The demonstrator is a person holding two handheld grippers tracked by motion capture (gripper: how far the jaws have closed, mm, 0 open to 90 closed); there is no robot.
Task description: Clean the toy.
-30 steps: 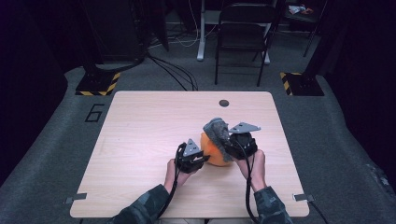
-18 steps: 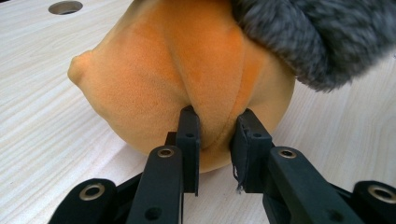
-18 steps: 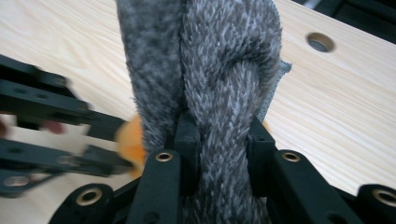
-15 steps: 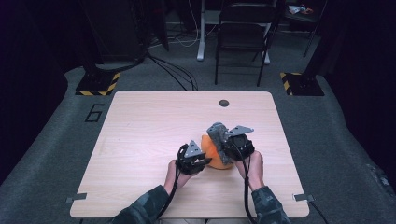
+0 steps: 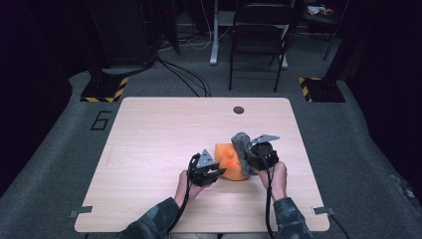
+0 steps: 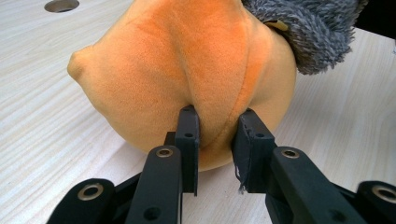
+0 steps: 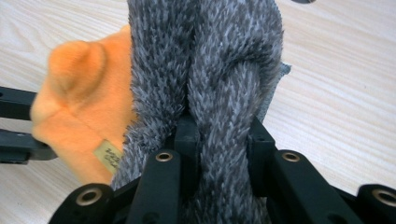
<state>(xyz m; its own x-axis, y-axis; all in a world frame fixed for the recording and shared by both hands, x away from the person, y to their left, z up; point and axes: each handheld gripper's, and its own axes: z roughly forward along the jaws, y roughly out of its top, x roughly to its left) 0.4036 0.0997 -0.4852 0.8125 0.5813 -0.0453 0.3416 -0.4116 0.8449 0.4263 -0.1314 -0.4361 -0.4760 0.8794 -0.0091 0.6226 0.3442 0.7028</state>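
The orange plush toy (image 5: 230, 160) lies on the tabletop (image 5: 149, 144) between the two tongs, touching both. The left tongs (image 6: 216, 140) pinch a fold of the toy's orange fabric: in the left gripper view the two black jaws press into the soft body on either side of a seam, with the bulk of the toy rising just beyond their tips. The right tongs (image 7: 222, 135) are clamped on the toy's grey furry part (image 7: 219, 70), a thick roll of fur squeezed between the jaws and bulging above them. In the right gripper view the orange body sits just beside that fur, off to one side, with a small tan label (image 7: 108, 155) near the jaw. A round hole (image 5: 239, 110) in the tabletop lies well beyond both tongs.
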